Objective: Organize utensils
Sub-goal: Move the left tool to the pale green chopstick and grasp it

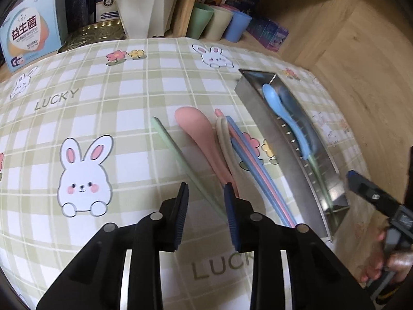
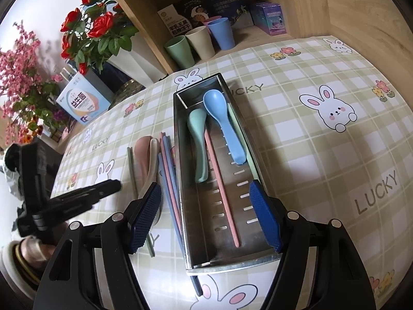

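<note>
Left wrist view first: we hold the left gripper (image 1: 205,188) above the checked tablecloth (image 1: 103,118), its jaws a little apart and clasping nothing, the pads clear of everything below. We take the steel tray (image 1: 278,142) as our landmark. Furthest from the tray on its left lies a green chopstick (image 1: 180,152), running under the gap between our fingertips. Nearer the tray sits the pink spoon (image 1: 198,139), then a beige spoon (image 1: 225,139) touching it, then a bundle of blue and pink chopsticks (image 1: 255,165) just beside the tray's left wall. Inside the tray we see a light blue spoon (image 1: 284,113). Beyond the tray's right side, the right gripper (image 1: 366,186) comes in from the edge, held by a hand (image 1: 387,261).

Right wrist view: left of the tray (image 2: 191,232) we see the left gripper (image 2: 113,187) low over the cloth, and whether it is parted we cannot tell from here. Between it and the tray lie the green chopstick (image 2: 133,170), the pink spoon (image 2: 143,152), the beige spoon (image 2: 154,155) and the chopstick bundle (image 2: 167,175). Inside the tray rest a green spoon (image 2: 198,142), a pink chopstick (image 2: 222,188) and the light blue spoon (image 2: 224,124). Our right gripper (image 2: 206,206) hangs released above the tray's near end, jaws spread wide. Behind the tray's far end stand three cups (image 2: 198,41) on a wooden shelf (image 2: 322,7).
</note>
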Motion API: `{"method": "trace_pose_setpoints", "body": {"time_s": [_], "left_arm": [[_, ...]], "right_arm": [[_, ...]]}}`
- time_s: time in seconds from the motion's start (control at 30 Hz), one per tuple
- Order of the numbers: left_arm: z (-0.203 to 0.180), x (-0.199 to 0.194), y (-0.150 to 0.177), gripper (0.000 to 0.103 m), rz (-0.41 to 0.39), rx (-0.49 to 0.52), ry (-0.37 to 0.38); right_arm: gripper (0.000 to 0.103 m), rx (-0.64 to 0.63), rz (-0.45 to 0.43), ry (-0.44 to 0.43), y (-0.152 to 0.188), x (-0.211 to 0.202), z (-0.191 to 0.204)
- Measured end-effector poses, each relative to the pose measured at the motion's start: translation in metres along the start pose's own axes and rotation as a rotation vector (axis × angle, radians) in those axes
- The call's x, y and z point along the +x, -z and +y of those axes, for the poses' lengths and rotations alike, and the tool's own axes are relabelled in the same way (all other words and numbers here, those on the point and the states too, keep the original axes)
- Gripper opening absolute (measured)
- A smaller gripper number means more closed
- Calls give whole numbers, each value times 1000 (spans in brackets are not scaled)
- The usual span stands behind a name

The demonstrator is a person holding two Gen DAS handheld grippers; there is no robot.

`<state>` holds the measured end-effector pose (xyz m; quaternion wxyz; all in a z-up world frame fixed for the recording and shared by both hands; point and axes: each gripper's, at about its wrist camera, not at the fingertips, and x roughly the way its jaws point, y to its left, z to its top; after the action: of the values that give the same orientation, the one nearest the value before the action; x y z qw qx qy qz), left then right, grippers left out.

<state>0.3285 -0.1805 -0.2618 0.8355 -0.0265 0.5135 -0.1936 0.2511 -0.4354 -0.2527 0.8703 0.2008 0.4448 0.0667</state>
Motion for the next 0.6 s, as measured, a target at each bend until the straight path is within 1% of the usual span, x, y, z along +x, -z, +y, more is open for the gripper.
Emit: {"method": "trace_pose_setpoints", "body": {"time_s": [0.13,0.3,0.5,0.57,0.6], "left_arm": [[-4,16,-2,28,12,7,-63],[-3,25,-4,28,29,-8,-120],[-15,31,-6,28,19,50,-190],[-14,31,-6,23,14,61,-205],[-12,30,-5,17,13,63,-209]], "right_arm": [[68,12,-5,6,0,-3,-6],[68,26,-8,10,-1,-3,-11],[68,22,0,9,-1,1,-8],[68,17,-1,9,-1,0,-7],[68,17,-3,8,-1,-1,-8]]}}
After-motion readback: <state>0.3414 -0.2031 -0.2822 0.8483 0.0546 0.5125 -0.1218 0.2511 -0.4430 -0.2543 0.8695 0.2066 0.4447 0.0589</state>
